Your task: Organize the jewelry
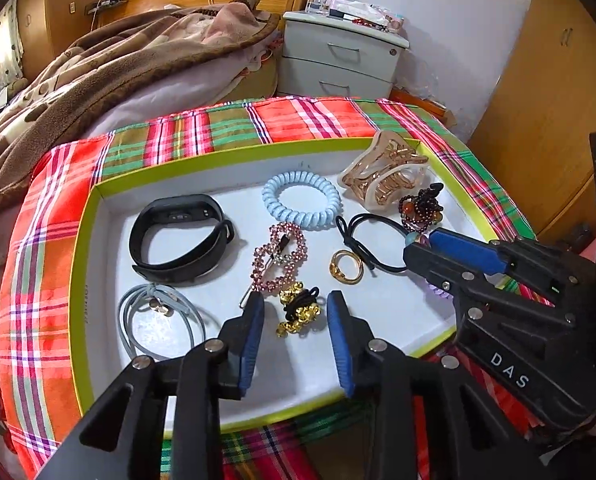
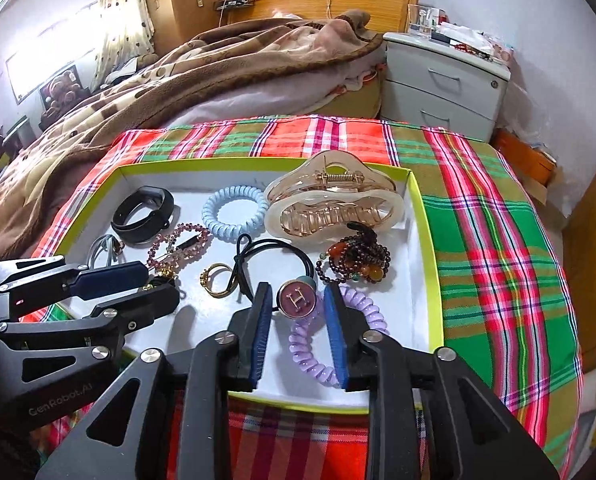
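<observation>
A shallow white tray [image 1: 98, 240] with a lime-green rim sits on a plaid cloth [image 1: 38, 280] and holds all the jewelry. At its left lie a thin grey cord loop [image 1: 160, 320] and a smooth black rubber wristband [image 1: 180, 236]. Next come one pink beaded clip [image 1: 278, 256], a knot of gold beads on black elastic [image 1: 298, 312] and a gold ring [image 1: 345, 266]. There are two coiled plastic hair ties (telephone-cord style): a pale blue one [image 1: 301, 200] and a lilac one [image 2: 329, 340]. Farther right are a translucent amber claw clip [image 2: 333, 200] and a dark bead bracelet [image 2: 357, 260]. The left gripper [image 1: 296, 308] stands released around the gold beads; the right gripper [image 2: 298, 308] stands released around a round "H" button [image 2: 297, 300] on a black elastic.
</observation>
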`<state>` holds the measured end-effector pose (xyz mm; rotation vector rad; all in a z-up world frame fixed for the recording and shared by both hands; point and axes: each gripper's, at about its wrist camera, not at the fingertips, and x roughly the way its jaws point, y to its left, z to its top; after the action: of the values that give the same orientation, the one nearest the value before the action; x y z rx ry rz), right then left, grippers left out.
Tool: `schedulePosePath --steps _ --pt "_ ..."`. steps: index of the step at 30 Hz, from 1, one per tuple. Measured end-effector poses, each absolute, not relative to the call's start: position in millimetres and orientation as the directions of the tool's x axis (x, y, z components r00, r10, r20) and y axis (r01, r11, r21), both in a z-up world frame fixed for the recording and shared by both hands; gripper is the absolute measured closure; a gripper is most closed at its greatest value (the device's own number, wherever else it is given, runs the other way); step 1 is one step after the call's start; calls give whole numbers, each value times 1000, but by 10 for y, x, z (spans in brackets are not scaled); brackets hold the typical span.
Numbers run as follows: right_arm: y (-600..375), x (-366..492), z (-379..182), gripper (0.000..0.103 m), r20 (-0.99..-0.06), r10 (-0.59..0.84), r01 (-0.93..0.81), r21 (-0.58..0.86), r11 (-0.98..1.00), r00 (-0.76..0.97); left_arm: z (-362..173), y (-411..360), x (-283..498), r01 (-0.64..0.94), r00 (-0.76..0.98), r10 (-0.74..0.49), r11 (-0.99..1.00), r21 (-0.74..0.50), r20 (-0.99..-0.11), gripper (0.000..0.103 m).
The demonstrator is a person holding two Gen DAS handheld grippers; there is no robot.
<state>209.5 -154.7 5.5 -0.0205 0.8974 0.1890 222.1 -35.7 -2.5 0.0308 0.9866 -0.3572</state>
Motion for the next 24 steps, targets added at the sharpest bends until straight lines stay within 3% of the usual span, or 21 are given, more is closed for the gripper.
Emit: schedulePosePath --steps 15,24 --pt "-1644 1939 205 63 -735 178 -140 113 984 654 107 -310 2084 276 520 -264 952 -133 -812 62" --pt "-1639 1545 405 62 -676 137 -91 103 991 724 291 -237 1726 198 613 -158 979 -43 -774 61"
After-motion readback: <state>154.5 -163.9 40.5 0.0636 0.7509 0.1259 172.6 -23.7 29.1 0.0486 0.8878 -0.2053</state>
